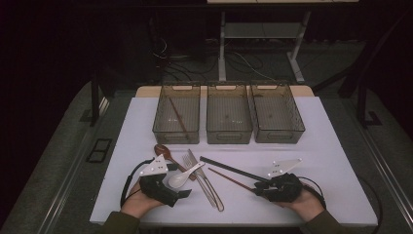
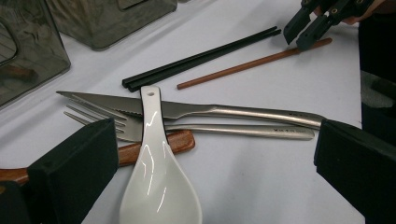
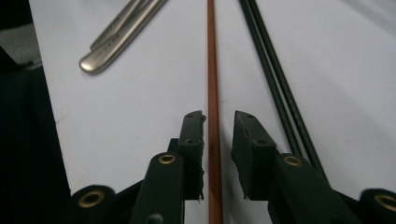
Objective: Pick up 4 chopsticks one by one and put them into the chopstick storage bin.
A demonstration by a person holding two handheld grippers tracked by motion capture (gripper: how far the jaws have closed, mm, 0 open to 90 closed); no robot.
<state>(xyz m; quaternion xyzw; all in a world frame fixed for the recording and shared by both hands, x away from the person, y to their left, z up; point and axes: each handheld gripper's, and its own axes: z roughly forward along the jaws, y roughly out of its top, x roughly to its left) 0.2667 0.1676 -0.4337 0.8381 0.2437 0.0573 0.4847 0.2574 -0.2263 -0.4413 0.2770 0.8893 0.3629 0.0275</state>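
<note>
Item: brown chopstick [image 3: 213,70], at six o'clock on my table [image 1: 331,146], lying between my right gripper's [image 3: 219,123] still-parted jaws for pickup; left gripper [image 2: 215,154] wide apart over white spoon [image 2: 156,177].

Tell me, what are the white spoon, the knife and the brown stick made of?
The white spoon looks like glazed ceramic or perhaps hard plastic: it is glossy, with bright reflections. The knife looks like brushed steel: grey, metallic, with a toothed edge. The brown stick, lying between the jaws of the right gripper, seems to be wood with a smooth reddish finish, though I can't be sure.
</note>
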